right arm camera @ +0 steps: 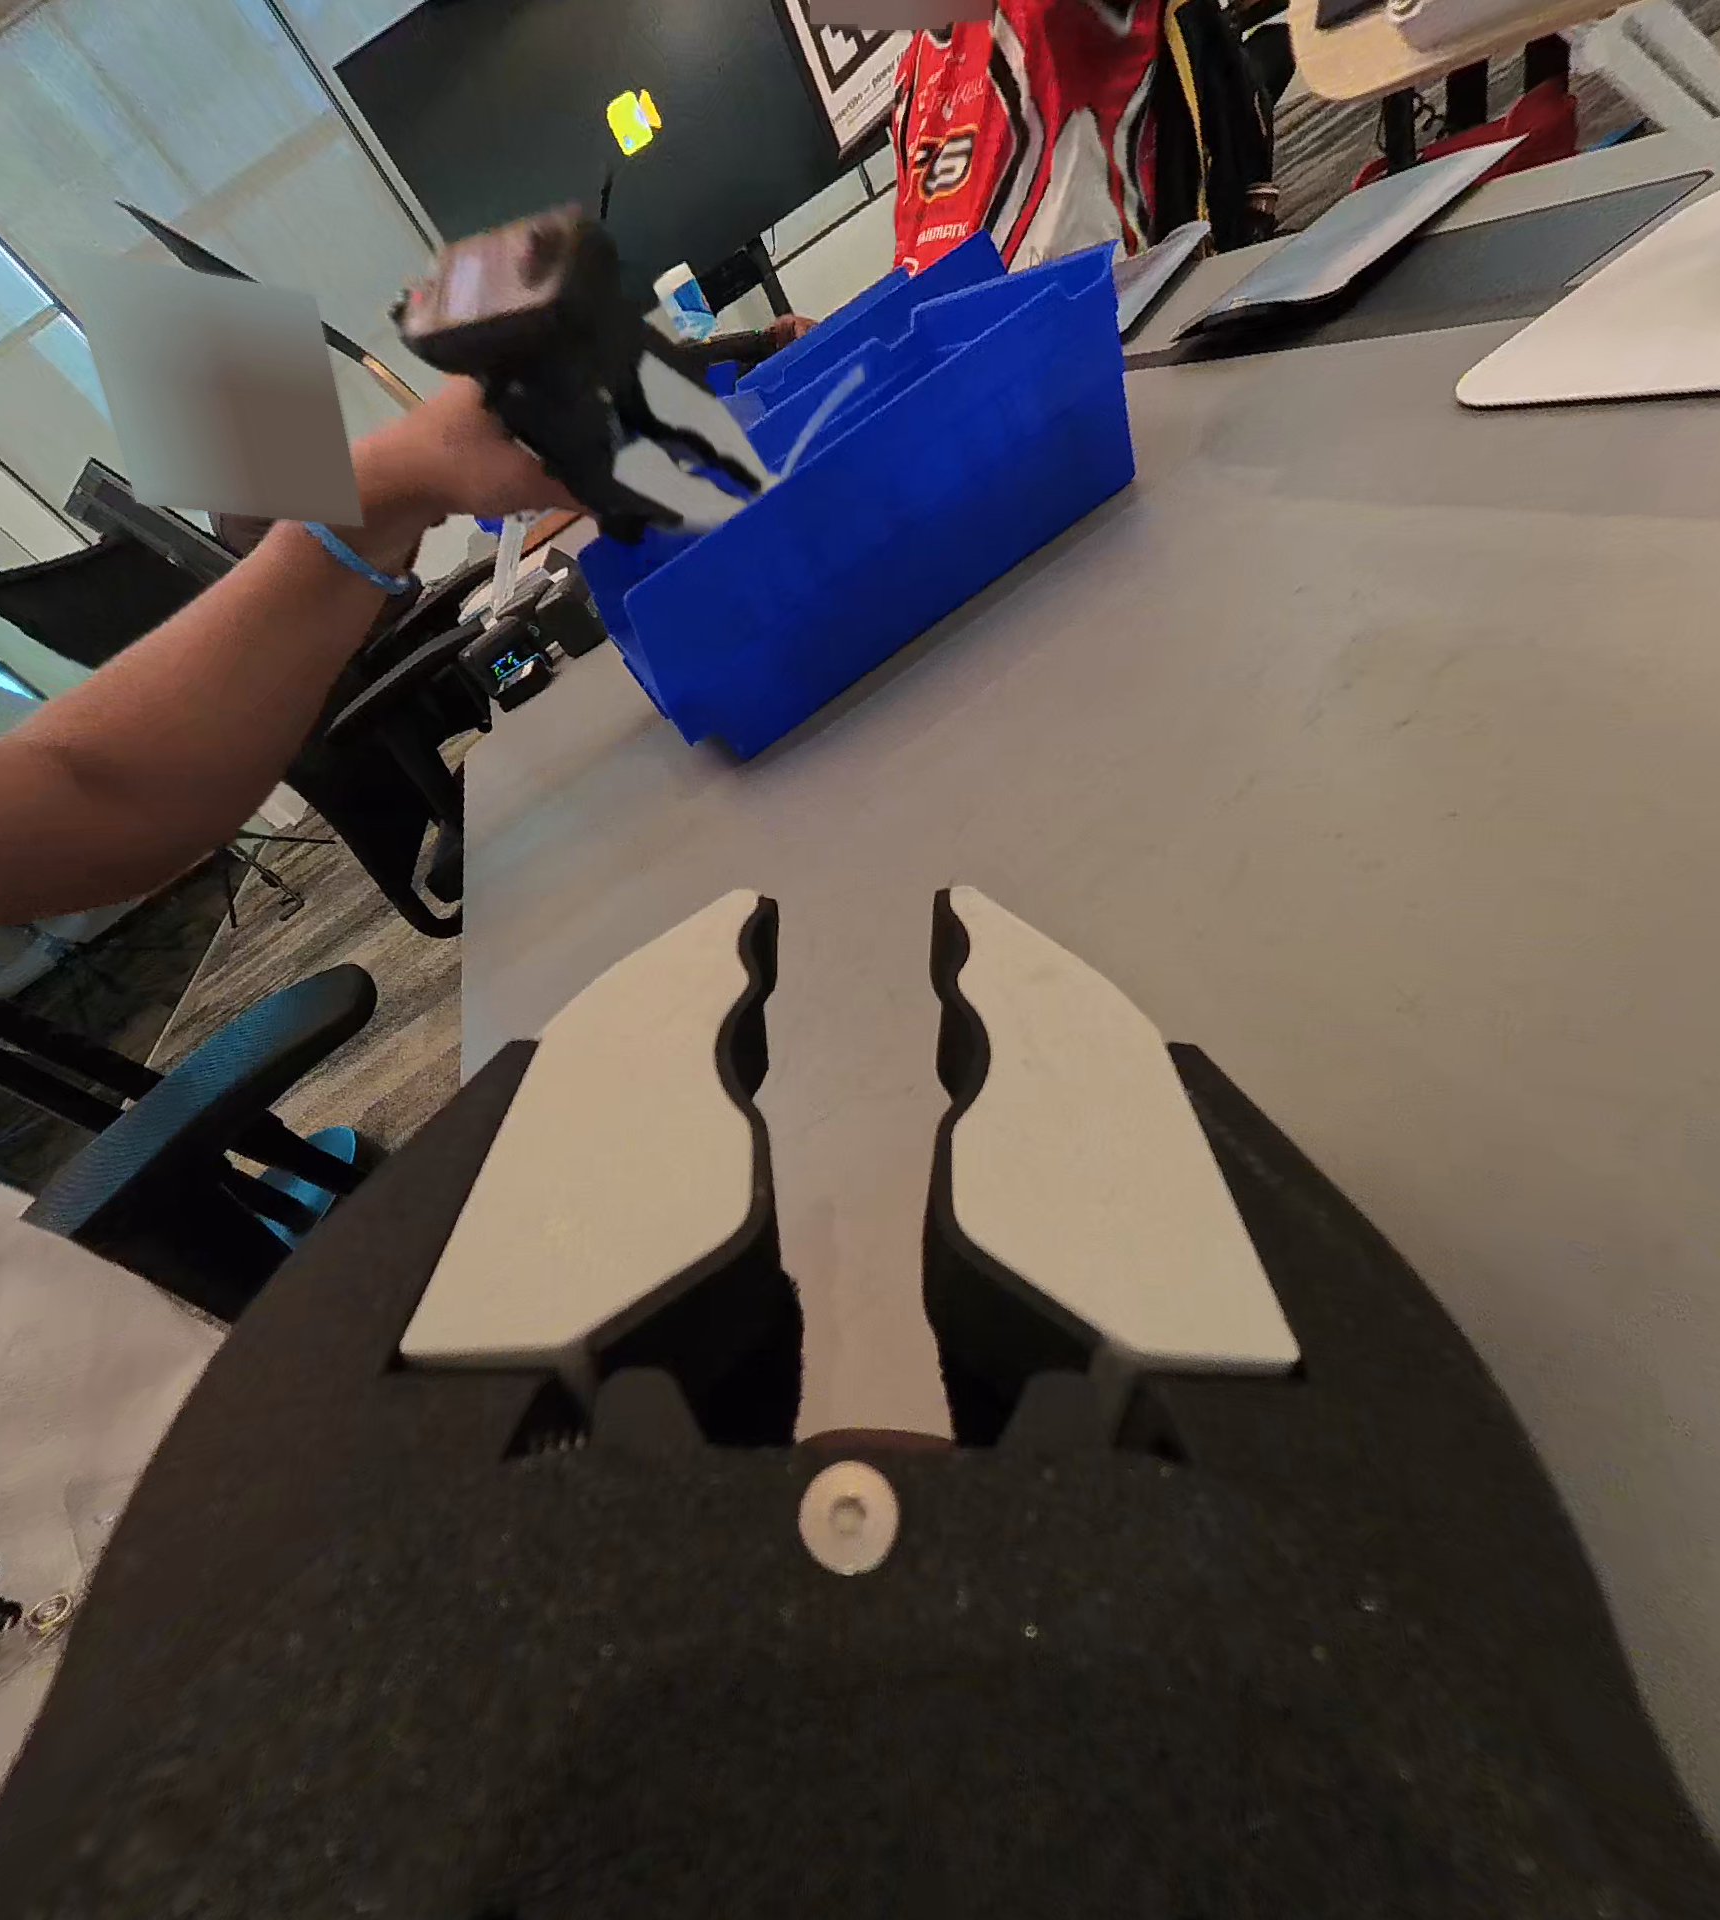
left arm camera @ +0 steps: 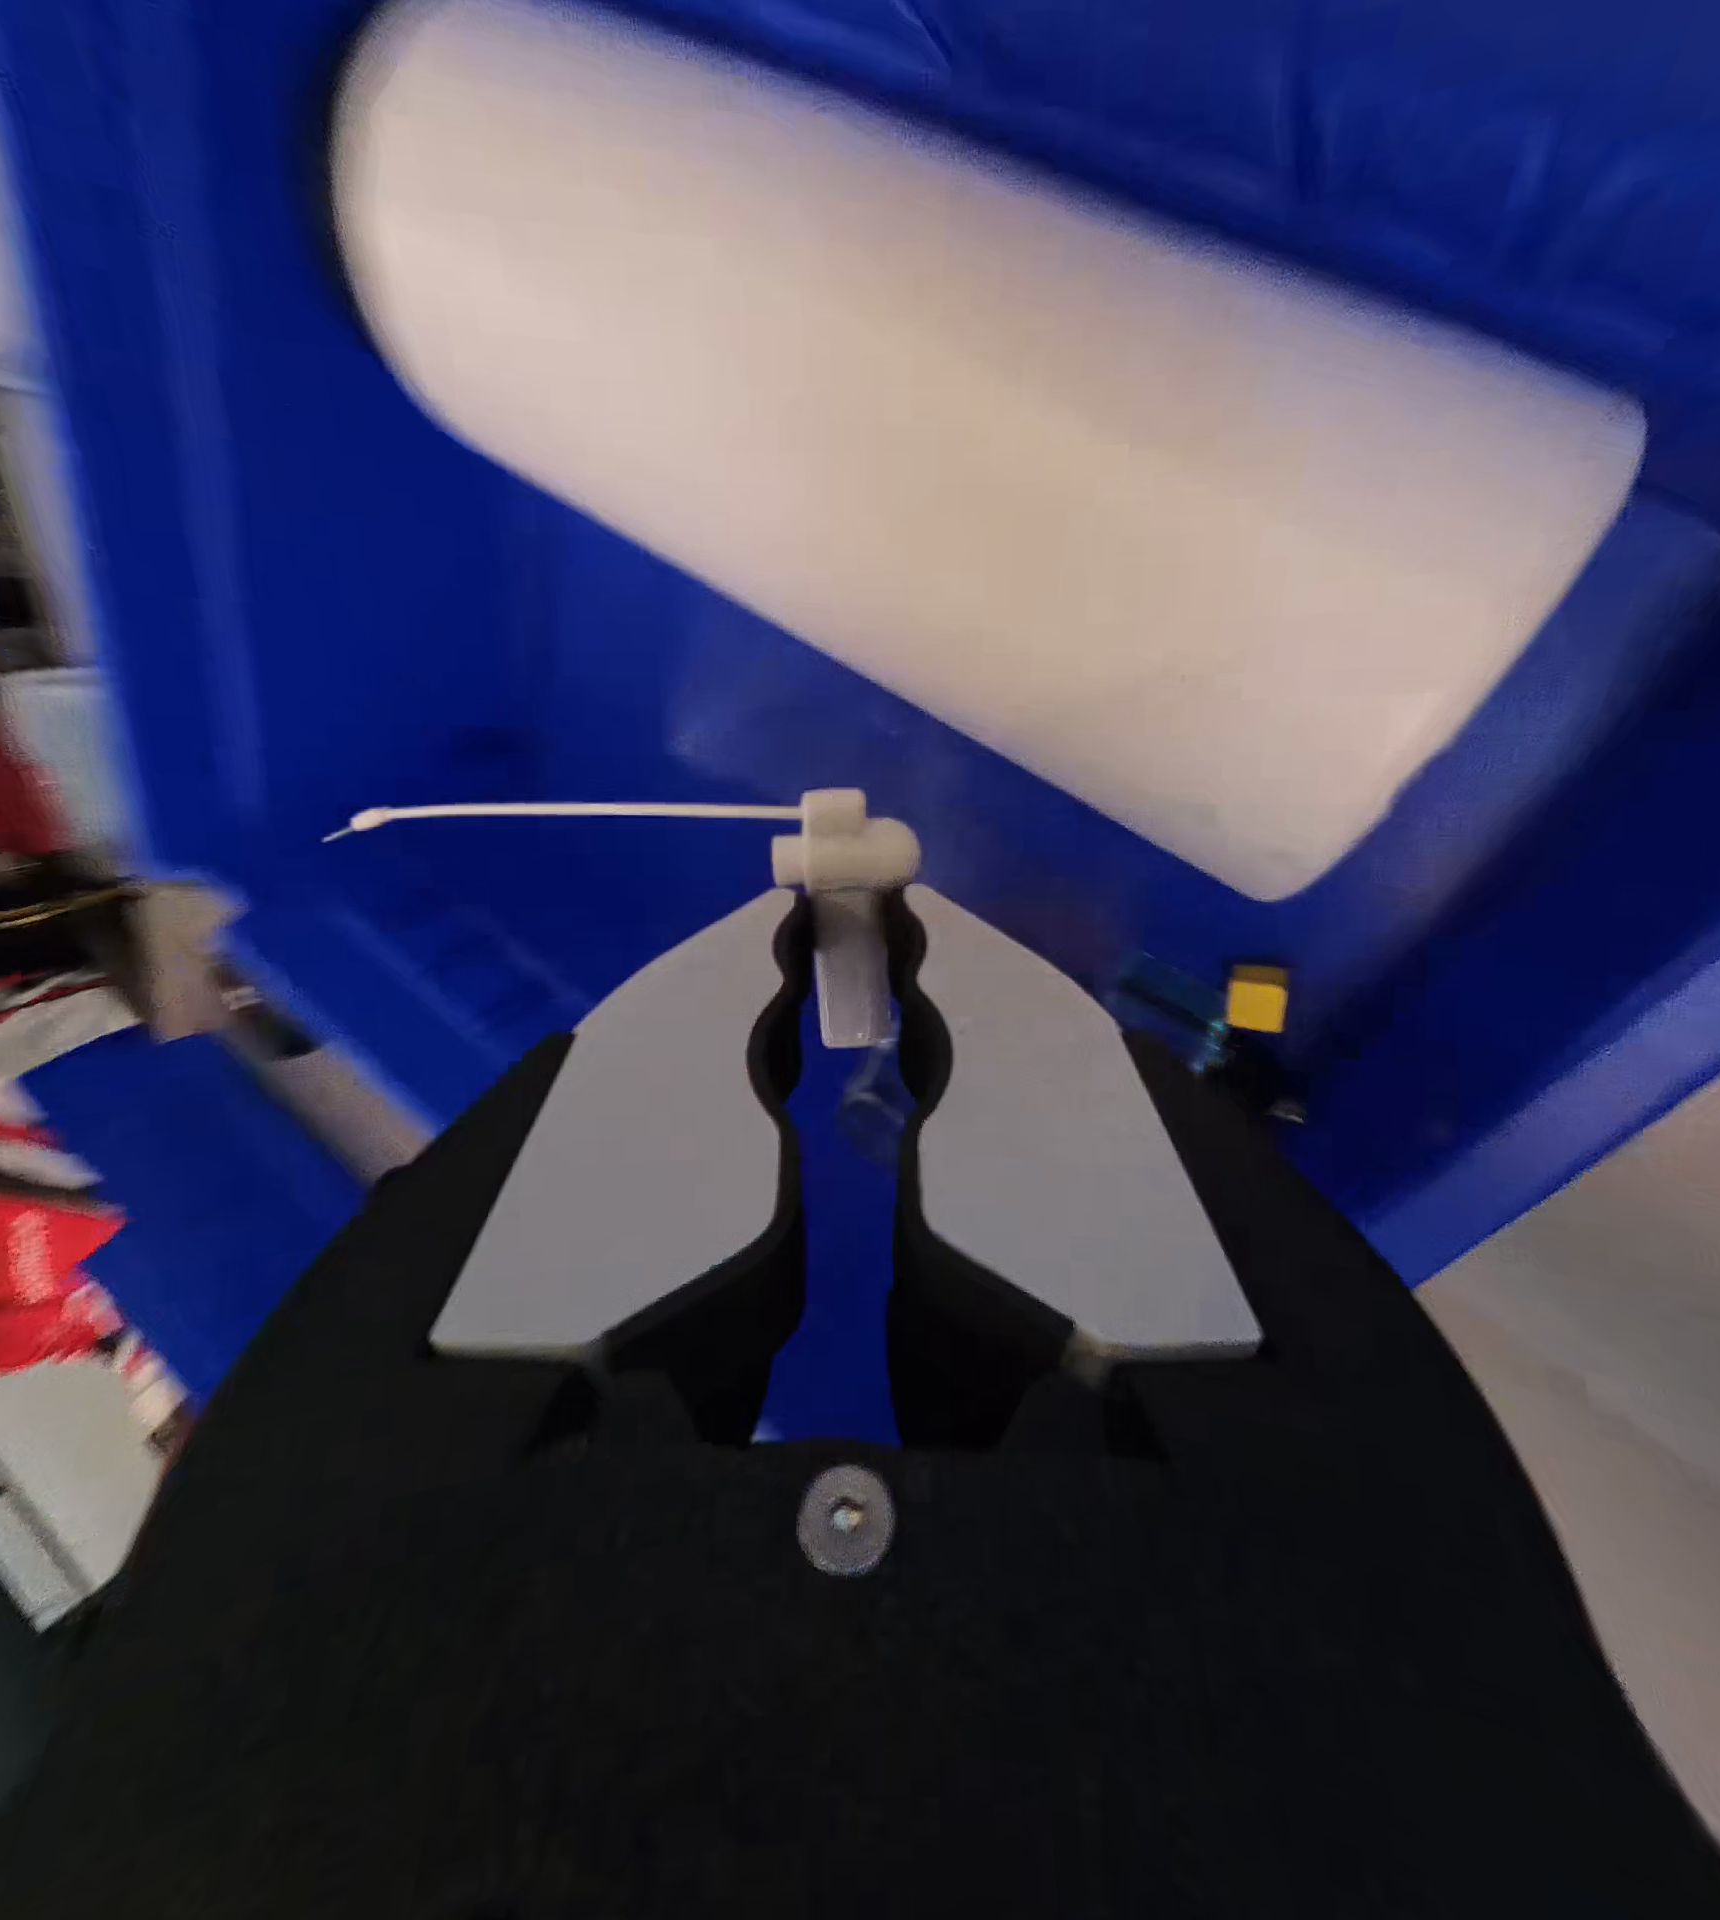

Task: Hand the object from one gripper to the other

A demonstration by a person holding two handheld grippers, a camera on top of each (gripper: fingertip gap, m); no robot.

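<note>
My left gripper [left arm camera: 848,914] is shut on a small white plastic part [left arm camera: 843,862] with a thin white strap sticking out to the left; it holds the part above the inside of the blue bin [left arm camera: 523,831]. In the right wrist view the left gripper [right arm camera: 731,488] shows over the blue bin [right arm camera: 887,561], held by a person's hand, with the white strap [right arm camera: 825,416] sticking up, blurred. My right gripper [right arm camera: 854,925] is open and empty, low over the grey table [right arm camera: 1355,779], well short of the bin.
A small yellow cube [left arm camera: 1258,997] and a clear blue piece [left arm camera: 1162,992] lie in the bin's corner. A white pad [right arm camera: 1666,343] and a dark mat lie at the table's far right. Office chairs [right arm camera: 212,1091] stand left of the table edge. A person in red stands behind the bin. My hands' fingertips stand some 40 centimeters from each other.
</note>
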